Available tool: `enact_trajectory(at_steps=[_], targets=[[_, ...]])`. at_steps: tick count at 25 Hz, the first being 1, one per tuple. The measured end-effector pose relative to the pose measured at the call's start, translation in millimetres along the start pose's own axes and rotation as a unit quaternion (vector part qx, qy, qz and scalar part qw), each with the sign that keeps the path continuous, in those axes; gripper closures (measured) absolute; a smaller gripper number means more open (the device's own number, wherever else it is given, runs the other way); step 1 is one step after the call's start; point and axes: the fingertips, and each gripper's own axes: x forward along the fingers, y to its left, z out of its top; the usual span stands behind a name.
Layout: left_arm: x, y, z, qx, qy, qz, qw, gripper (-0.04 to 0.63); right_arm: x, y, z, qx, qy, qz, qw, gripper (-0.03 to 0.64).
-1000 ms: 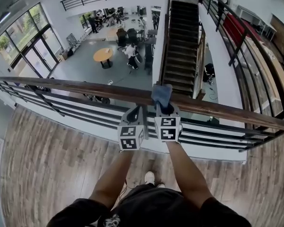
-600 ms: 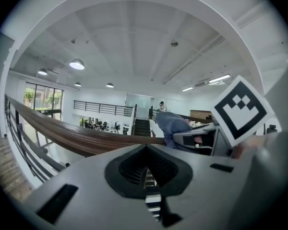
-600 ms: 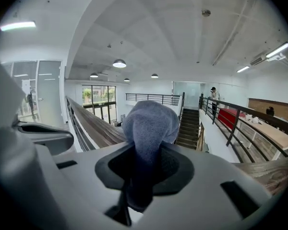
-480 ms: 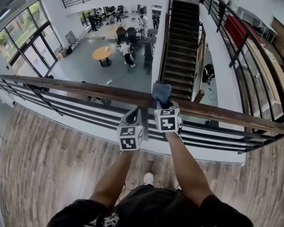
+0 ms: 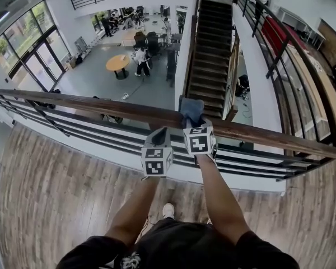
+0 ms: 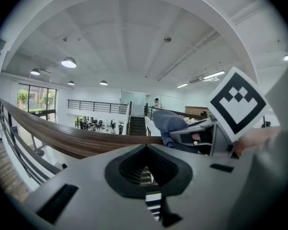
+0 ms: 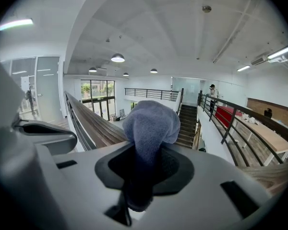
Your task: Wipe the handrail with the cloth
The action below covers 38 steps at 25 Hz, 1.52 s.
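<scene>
A brown wooden handrail [image 5: 89, 102] crosses the head view from left to right. A blue-grey cloth [image 5: 191, 110] rests bunched on top of it near the middle. My right gripper [image 5: 192, 122] is shut on the cloth and presses it to the rail. In the right gripper view the cloth [image 7: 151, 123] bulges out of the right gripper [image 7: 146, 152], with the handrail [image 7: 93, 126] running off to the left. My left gripper [image 5: 160, 132] hangs just left of it, below the rail, shut and holding nothing. The left gripper view shows the left gripper [image 6: 145, 149], the handrail [image 6: 62, 138] and the cloth [image 6: 169, 122].
Black metal bars [image 5: 101, 133] run under the handrail. Beyond them is an open drop to a lower floor with a round table [image 5: 118, 64] and people. A dark staircase [image 5: 211, 55] rises ahead. I stand on wood flooring [image 5: 45, 195].
The left gripper has turned slightly beside the right one. The cloth and right gripper stay at about the same place on the rail. A person on the lower floor has walked left.
</scene>
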Motion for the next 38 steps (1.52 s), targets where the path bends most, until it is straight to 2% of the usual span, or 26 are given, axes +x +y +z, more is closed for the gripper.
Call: enact_trajectory(at_steps=[7,13,16,21,27,33,38], targets=[[19,-68,3,0.001,-0.002,-0.019,0.9998,0.594,-29,-61,-18,-0.004,0.005,-0.007,1.000,0.528],[37,-140,13,0.010,-0.010,-0.049,0.9987,0.594,-59,-130,-42,0.006,0.005,-0.024,1.000,0.528],[39,-171,13,0.009,-0.004,-0.061,0.9981,0.594,-72,-157,-52,-0.007,0.016,-0.027,0.999,0.528],[46,-211,10,0.011,-0.001,-0.057,0.9983,0.594,-99,-205,-67,-0.011,0.019,-0.035,0.999,0.528],[53,-281,0,0.005,-0.003,-0.069,0.9976,0.594,-128,-266,-95,-0.007,0.017,-0.034,0.999,0.528],[58,-335,-5,-0.001,-0.006,-0.063,0.9980,0.594,-155,-310,-114,-0.010,0.015,-0.029,0.999,0.528],[60,-370,1,0.010,-0.010,-0.057,0.9983,0.593,-173,-344,-127,-0.018,0.016,-0.032,0.999,0.528]])
